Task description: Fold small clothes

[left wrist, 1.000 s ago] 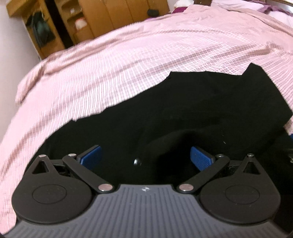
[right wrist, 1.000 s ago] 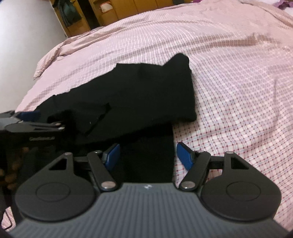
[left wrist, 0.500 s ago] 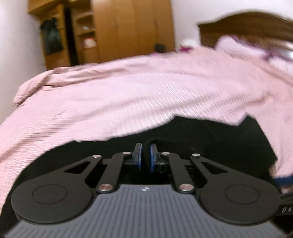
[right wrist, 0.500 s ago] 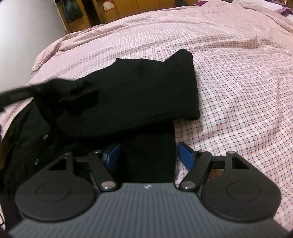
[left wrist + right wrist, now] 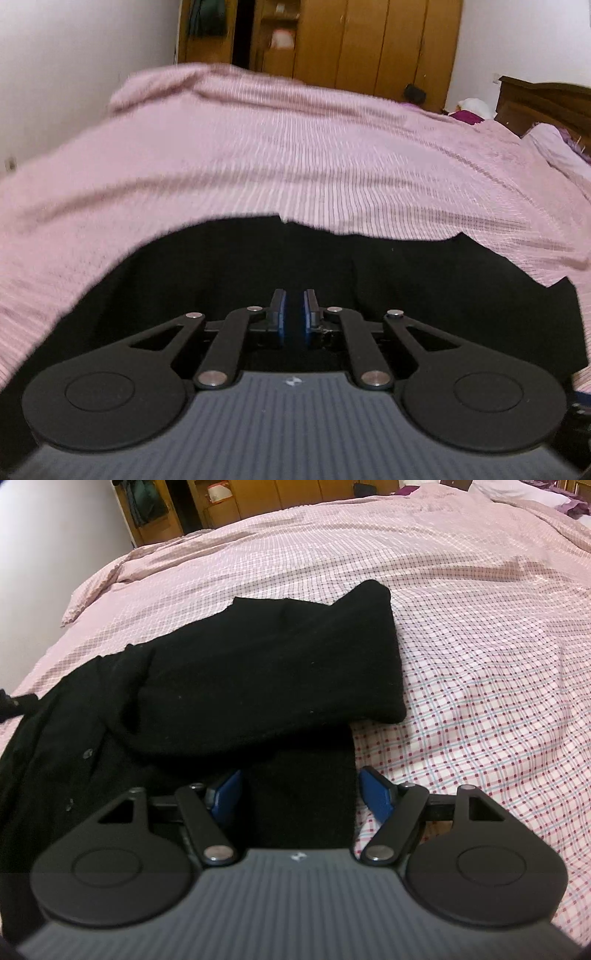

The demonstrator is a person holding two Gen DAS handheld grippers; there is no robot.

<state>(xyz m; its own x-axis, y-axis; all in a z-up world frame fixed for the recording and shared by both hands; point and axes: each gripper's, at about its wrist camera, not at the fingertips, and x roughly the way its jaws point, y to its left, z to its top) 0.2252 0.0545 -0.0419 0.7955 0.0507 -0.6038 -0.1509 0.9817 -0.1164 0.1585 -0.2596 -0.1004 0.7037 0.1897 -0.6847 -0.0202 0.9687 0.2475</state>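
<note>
A black button-up garment lies on the pink checked bedspread, one part folded over on top; small buttons show at its left side. It also fills the lower left wrist view. My left gripper is shut, its blue pads nearly touching, with black fabric between and below them. My right gripper is open, its blue fingers either side of a black strip of the garment at its near right edge. The left gripper's tip shows at the far left of the right wrist view.
The bedspread stretches far beyond the garment. Wooden wardrobes and a white wall stand behind the bed. A dark headboard and pillows are at the far right.
My left gripper has shut on the black garment's edge and tilted up, lifting the fabric. In the right wrist view the left part of the garment has shifted. My right gripper has stayed open and still.
</note>
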